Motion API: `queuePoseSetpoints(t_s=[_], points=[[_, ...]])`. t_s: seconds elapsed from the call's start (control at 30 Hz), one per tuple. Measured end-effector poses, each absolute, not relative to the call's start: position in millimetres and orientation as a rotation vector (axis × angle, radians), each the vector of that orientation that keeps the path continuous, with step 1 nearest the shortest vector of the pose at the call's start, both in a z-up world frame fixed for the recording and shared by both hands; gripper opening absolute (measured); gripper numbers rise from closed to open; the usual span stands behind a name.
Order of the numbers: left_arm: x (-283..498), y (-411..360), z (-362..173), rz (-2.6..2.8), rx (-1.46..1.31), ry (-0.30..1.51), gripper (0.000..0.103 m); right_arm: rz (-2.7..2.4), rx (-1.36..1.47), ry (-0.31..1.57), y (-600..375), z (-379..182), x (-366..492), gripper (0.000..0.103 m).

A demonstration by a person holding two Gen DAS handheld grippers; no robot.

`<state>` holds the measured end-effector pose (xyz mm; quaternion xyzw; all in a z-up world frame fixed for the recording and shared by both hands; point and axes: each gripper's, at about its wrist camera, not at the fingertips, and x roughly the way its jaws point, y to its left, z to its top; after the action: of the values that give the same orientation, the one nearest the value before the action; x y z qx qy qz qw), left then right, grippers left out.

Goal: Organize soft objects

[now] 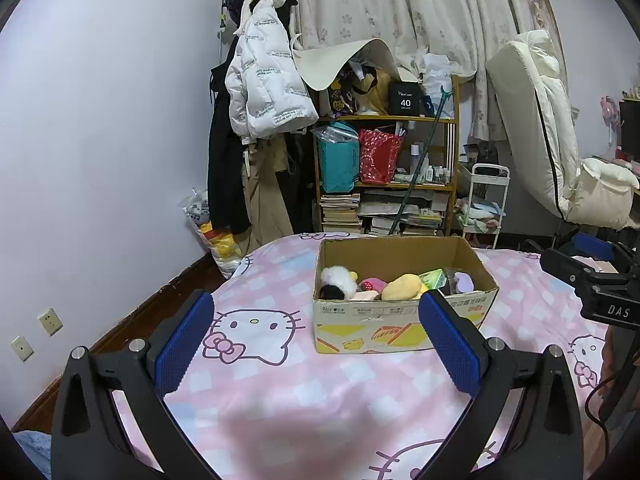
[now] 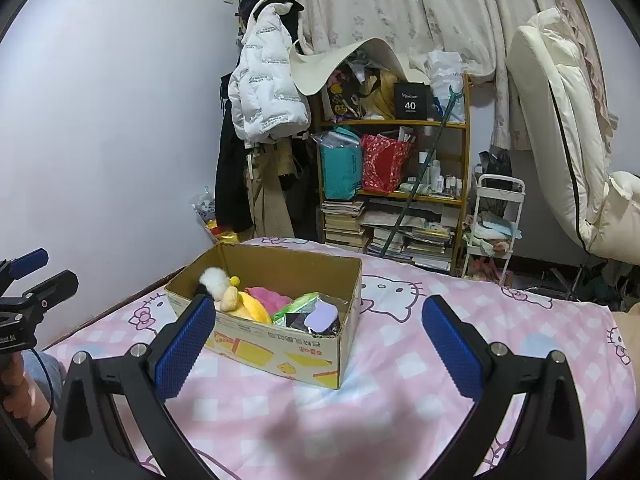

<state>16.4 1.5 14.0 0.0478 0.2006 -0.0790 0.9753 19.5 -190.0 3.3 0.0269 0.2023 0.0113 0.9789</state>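
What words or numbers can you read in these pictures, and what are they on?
"40": on the black box on the shelf's top level; the small print around it is too tiny to read.
"DAS": on the right gripper, seen at the edge of the left wrist view.
White jacket: repeated printed lettering, too small to read.
Cardboard box: red characters and labels on its front, too blurred to read.

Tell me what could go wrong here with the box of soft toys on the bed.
The cardboard box sits on a soft bedspread, so pushing on a wall could tip or slide it. The toys are packed tight: pulling the yellow plush might drag out the pink one. Both the left gripper and the right gripper are open and empty.
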Motion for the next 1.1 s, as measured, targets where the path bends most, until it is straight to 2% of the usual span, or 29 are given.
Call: queuePoseSetpoints(t_s=[1.1], points=[[17.1,1.5,12.1,-0.121,0.13,0.411,0.101,0.013,0.06,0.401,-196.5,-0.9,20.0,0.103]])
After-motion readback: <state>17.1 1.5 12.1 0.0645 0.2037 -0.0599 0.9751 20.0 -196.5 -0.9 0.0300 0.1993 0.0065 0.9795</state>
